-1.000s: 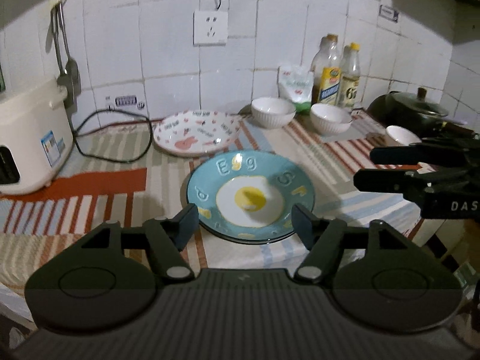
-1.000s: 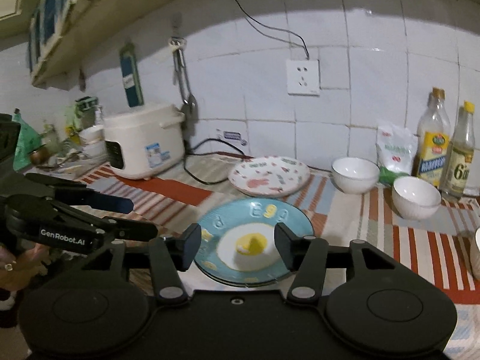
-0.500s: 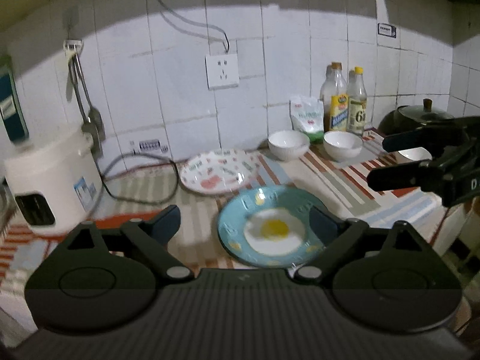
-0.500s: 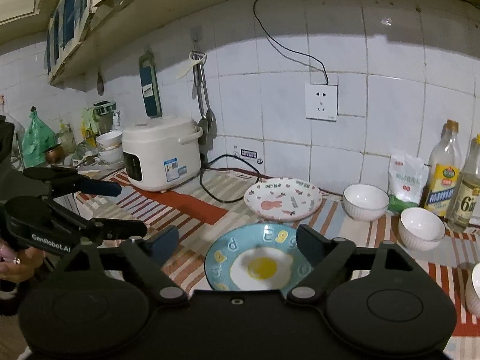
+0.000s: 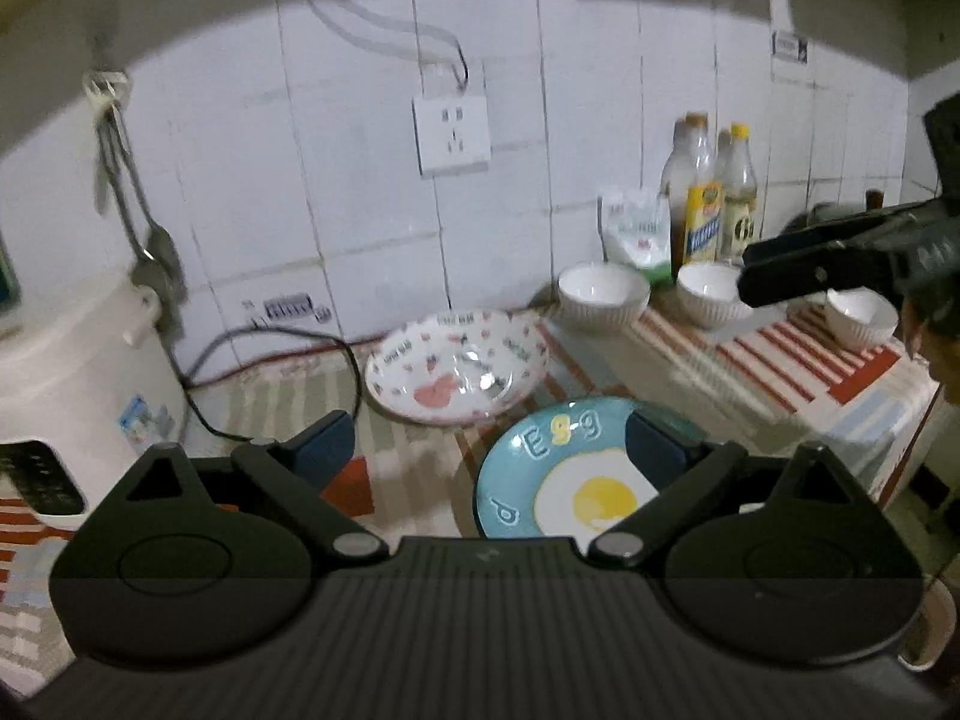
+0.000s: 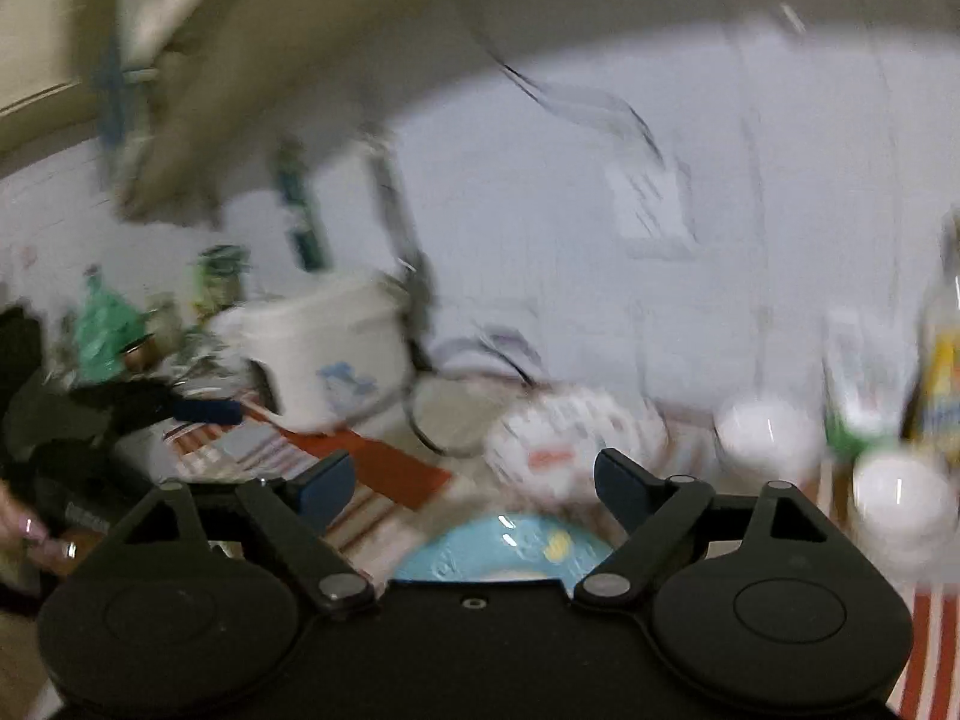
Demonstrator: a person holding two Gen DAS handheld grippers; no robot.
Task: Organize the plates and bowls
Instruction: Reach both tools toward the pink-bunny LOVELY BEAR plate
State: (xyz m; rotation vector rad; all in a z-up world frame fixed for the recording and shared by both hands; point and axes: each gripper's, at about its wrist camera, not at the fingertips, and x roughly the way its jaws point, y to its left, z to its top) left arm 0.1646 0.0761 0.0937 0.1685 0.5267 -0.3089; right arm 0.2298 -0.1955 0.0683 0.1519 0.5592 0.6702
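Worktop (image 5: 690,372), covered by a striped cloth, carried the crockery in loose groups. A white rice cooker (image 5: 66,396) stood far to the left of the left tool (image 5: 489,441), probably parked near the wall socket for its cord. The patterned plate (image 5: 456,375) lay just ahead of that tool; the blue egg plate (image 5: 540,474) lay directly beneath its right finger, touching nothing. Three white bowls (image 5: 603,297) sat ahead and to the right, apparently awaiting stacking. Both tools held nothing: the left tool's jaws stood wide apart, and the right tool (image 6: 474,480), jaws likewise spread, showed only blurred crockery beyond them.
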